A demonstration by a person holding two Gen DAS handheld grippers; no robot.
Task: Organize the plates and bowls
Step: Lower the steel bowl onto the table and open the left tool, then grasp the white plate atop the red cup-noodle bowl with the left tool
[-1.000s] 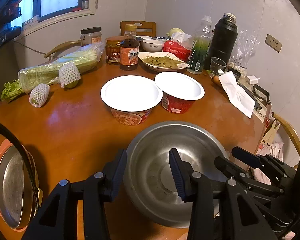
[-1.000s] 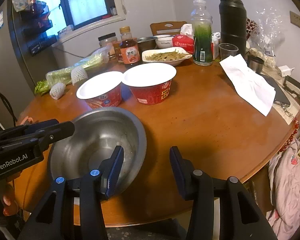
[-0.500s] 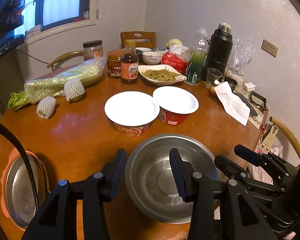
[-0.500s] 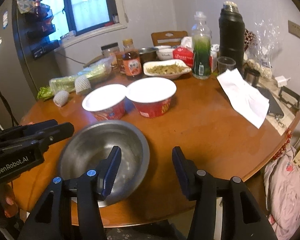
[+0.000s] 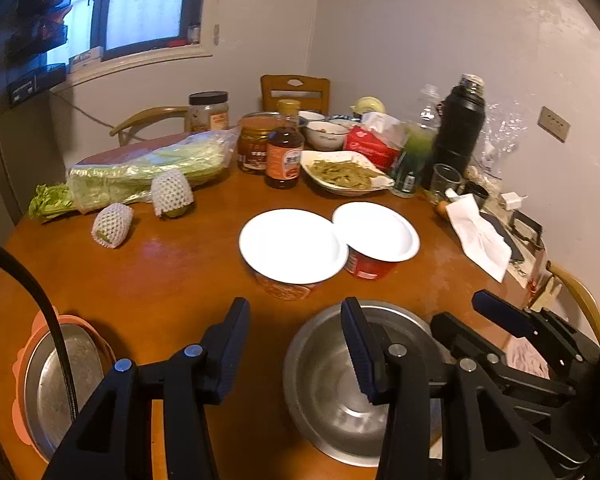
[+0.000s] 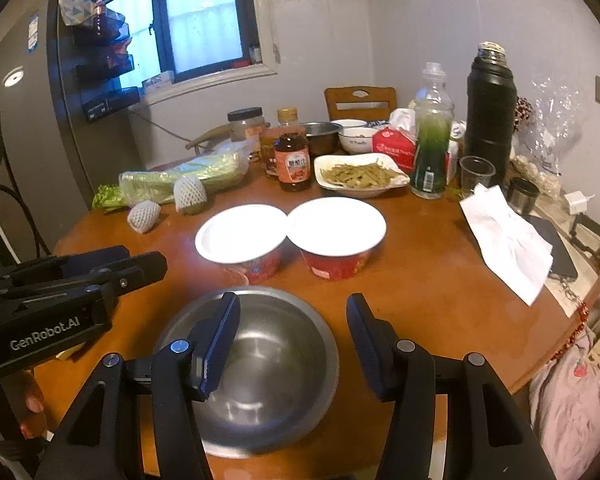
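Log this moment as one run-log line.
left gripper: open, empty | right gripper: opening, empty | round stainless steel bowl: on wooden table, released | two white-lidded red noodle cups: untouched

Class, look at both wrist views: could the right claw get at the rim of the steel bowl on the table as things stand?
Probably yes. The round stainless steel bowl sits empty on the brown wooden table just below the right claw, whose jaws are opening with nothing gripped. The left claw stands off to one side, not blocking.

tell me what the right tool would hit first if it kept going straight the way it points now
Most likely the round stainless steel bowl on the wooden table: the right tool, its jaws opening and empty, points down over the bowl's right half. Depth is unclear, so it could meet rim or inside first.
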